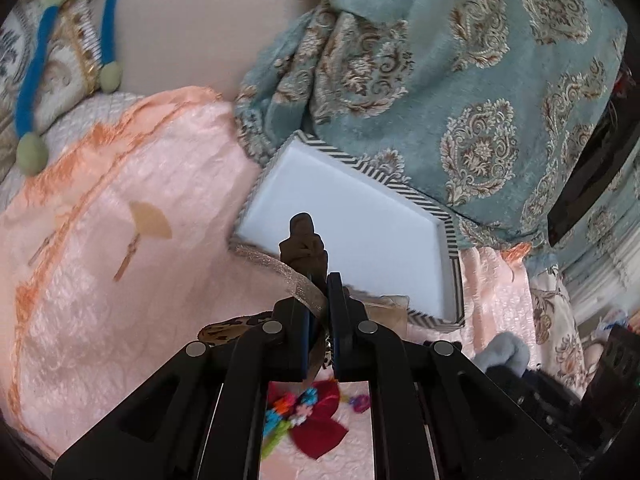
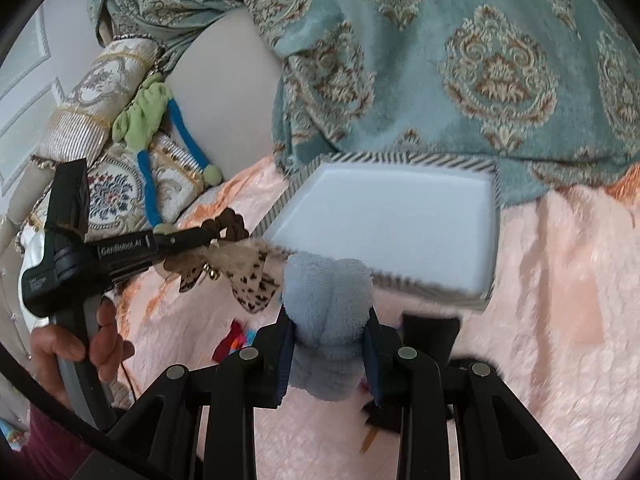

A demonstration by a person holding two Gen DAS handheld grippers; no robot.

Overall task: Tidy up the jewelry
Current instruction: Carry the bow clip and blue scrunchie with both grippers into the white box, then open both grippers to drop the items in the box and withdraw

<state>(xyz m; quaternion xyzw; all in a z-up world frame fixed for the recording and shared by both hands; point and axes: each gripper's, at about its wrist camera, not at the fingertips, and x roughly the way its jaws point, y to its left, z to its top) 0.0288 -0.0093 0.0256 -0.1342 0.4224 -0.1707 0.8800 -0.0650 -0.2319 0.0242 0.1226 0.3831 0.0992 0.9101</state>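
A white tray point(image 1: 352, 216) with a striped black-and-white rim lies on a pink bedspread; it also shows in the right wrist view point(image 2: 400, 216). My left gripper point(image 1: 318, 280) is shut on a leopard-print bow hair accessory point(image 1: 304, 244) with brown loops and a sheer ribbon, held near the tray's near edge. In the right wrist view the left gripper point(image 2: 216, 234) holds that bow point(image 2: 248, 276) just left of the tray. My right gripper point(image 2: 330, 320) is shut on a fluffy light-blue scrunchie point(image 2: 326, 304), in front of the tray.
A red bow with colourful beads point(image 1: 316, 420) lies on the pink bedspread point(image 1: 120, 280) below the left gripper. A teal patterned blanket point(image 2: 460, 60) is bunched behind the tray. Patterned cushions and a green-and-blue soft toy point(image 2: 152, 120) lie at the left.
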